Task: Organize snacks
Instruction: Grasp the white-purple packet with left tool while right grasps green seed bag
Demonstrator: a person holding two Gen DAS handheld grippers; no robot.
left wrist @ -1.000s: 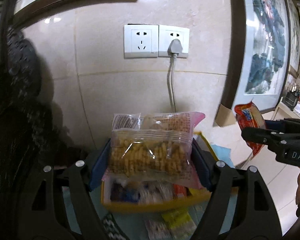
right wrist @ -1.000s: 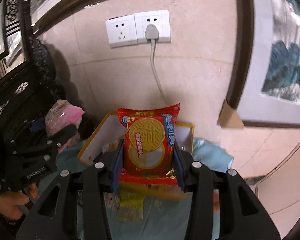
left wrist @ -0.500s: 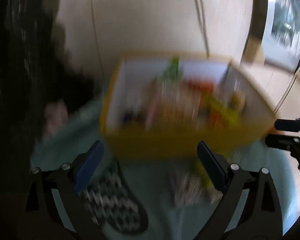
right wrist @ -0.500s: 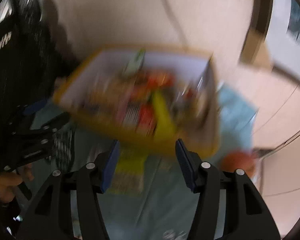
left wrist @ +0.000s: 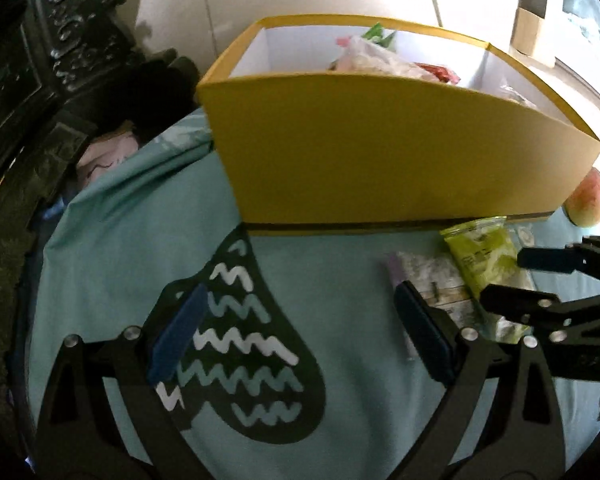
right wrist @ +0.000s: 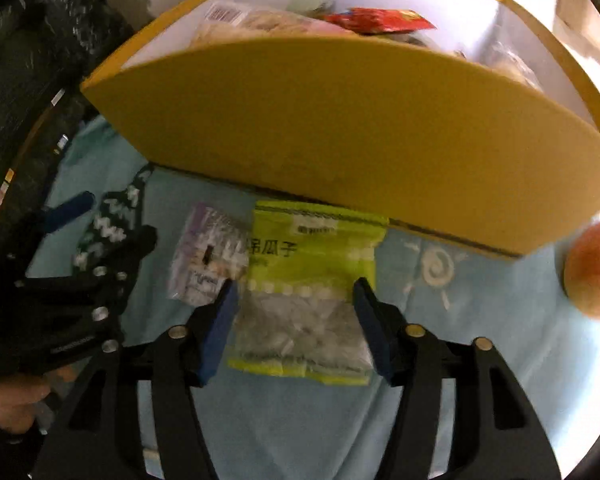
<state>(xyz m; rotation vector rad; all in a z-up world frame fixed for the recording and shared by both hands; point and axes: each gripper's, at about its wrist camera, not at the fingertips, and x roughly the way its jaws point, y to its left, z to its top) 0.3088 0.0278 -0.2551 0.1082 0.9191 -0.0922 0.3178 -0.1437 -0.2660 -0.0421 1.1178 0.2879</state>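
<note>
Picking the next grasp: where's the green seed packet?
Right wrist view: green seed packet lies flat on the blue cloth, before the yellow box, beside a purple-edged packet.

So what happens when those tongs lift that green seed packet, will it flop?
Probably. The green seed packet lies flat on the cloth as a thin pouch, so it should sag. The loose seeds behind its clear window would likely slide to the low end. The right tongs are opening around it, not yet touching.

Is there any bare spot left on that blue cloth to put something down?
Yes: the cloth is bare between the green packet and the apple. It is crowded left of that, where the purple packet touches the green one against the yellow box.
</note>
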